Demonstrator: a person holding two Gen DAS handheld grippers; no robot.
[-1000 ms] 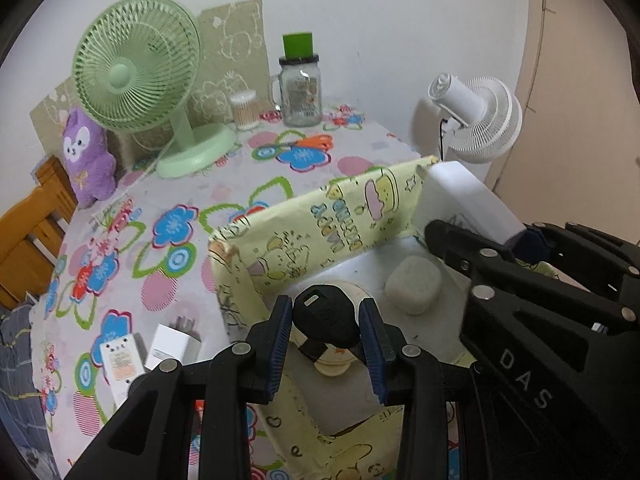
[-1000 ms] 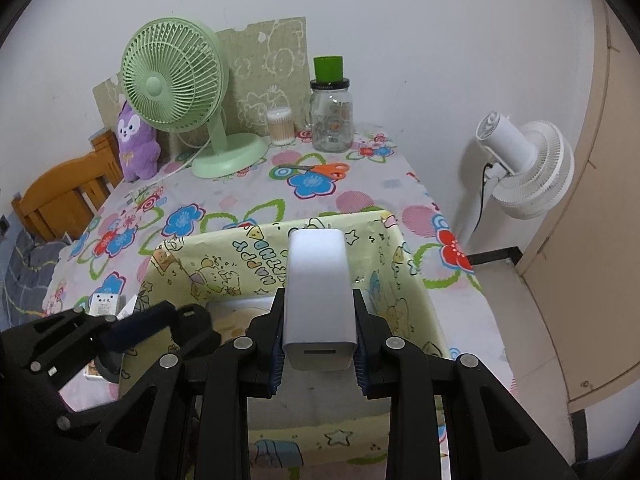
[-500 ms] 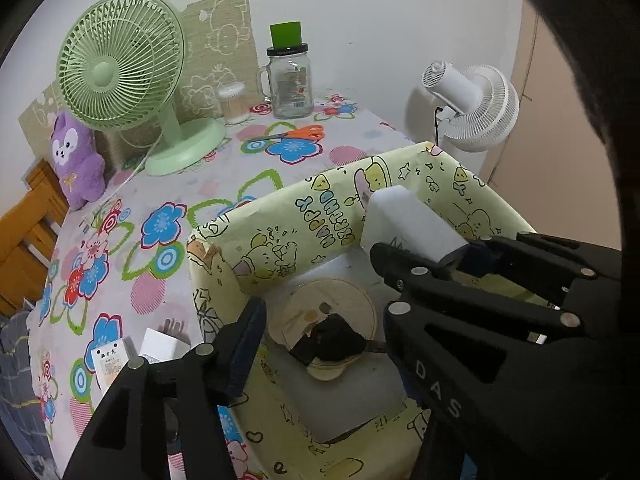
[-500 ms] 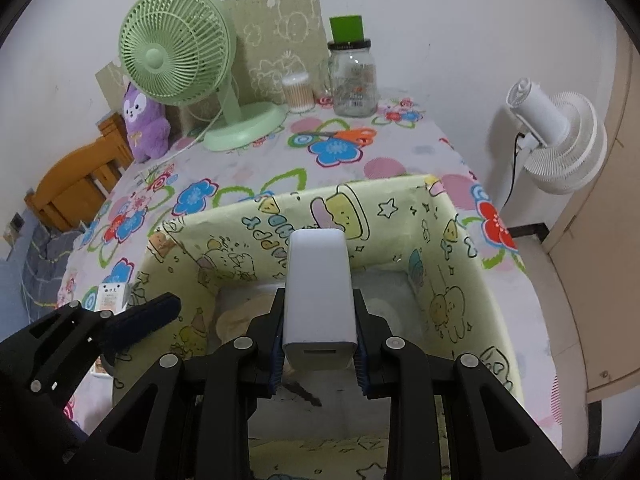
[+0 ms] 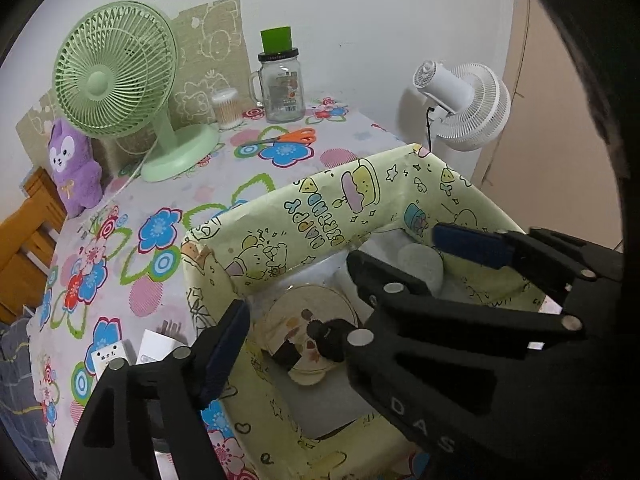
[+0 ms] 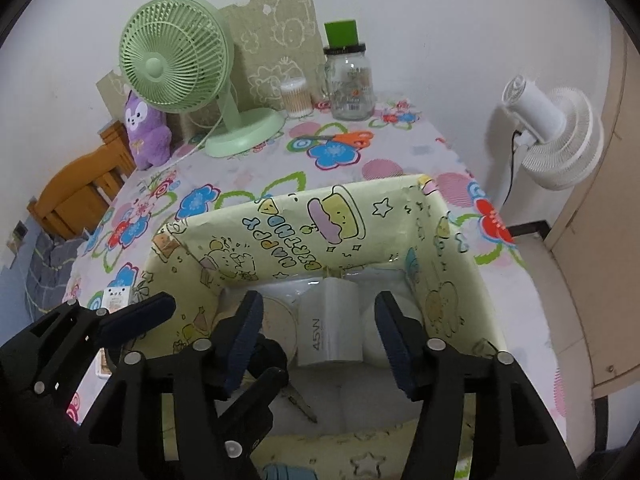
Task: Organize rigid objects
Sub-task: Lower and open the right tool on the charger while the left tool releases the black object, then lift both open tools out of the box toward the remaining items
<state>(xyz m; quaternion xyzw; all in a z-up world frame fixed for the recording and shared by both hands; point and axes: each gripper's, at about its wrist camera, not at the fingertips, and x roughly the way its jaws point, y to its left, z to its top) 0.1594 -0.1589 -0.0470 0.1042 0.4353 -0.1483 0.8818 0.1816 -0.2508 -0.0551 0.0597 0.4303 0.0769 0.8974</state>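
A yellow cartoon-print box [image 5: 320, 208] [image 6: 304, 224] stands on the flowered table. Inside it lie a round beige disc [image 5: 308, 312], a black car key [image 5: 324, 340] on the disc, a white oval case [image 5: 420, 260] and a white 45W charger [image 6: 330, 328]. My right gripper [image 6: 320, 332] is open, its jaws on either side of the charger without holding it. My left gripper [image 5: 296, 340] is open above the box; only its left finger [image 5: 224, 344] shows clearly, the right arm covers the other. In the left wrist view the right gripper's blue pad [image 5: 472, 246] hangs over the box.
A green fan [image 5: 120, 92], purple plush [image 5: 74, 168], glass jar with a green lid [image 5: 280, 80], cotton swab tub [image 5: 226, 108] and orange scissors [image 5: 292, 136] stand at the back. Small white boxes [image 5: 132, 352] lie left of the box. A white fan [image 5: 464, 108] stands beyond the table's right edge.
My left gripper opened and let the black key drop onto the disc. My right gripper lowered into the box, opened and let go of the white charger, which now stands inside.
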